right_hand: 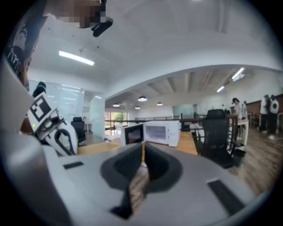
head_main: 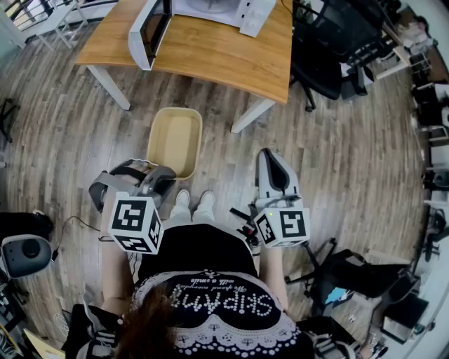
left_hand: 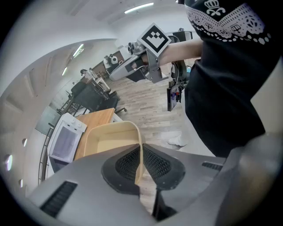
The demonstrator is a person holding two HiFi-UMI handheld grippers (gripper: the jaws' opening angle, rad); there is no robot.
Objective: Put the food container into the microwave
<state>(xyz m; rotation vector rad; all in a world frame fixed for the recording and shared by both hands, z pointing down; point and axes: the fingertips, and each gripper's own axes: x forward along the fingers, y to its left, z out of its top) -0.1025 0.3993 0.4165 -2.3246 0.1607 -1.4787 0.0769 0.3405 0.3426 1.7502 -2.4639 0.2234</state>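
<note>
container (head_main: 174, 140) hangs pinched by its near rim in my left gripper (left_hand: 141, 156), its long axis running away from me toward the open microwave (head_main: 210, 14) far ahead on the table (head_main: 210, 59), while my right gripper (right_hand: 143, 161) is pressed together and empty.

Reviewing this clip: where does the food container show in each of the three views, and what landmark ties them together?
Head view: food container left of centre, on the near side of the table, its near rim in the left tongs.
Left gripper view: lower centre-left, rim pinched between the jaws.
Right gripper view: not in it.
Shared landmark: the white microwave, door open.
</note>
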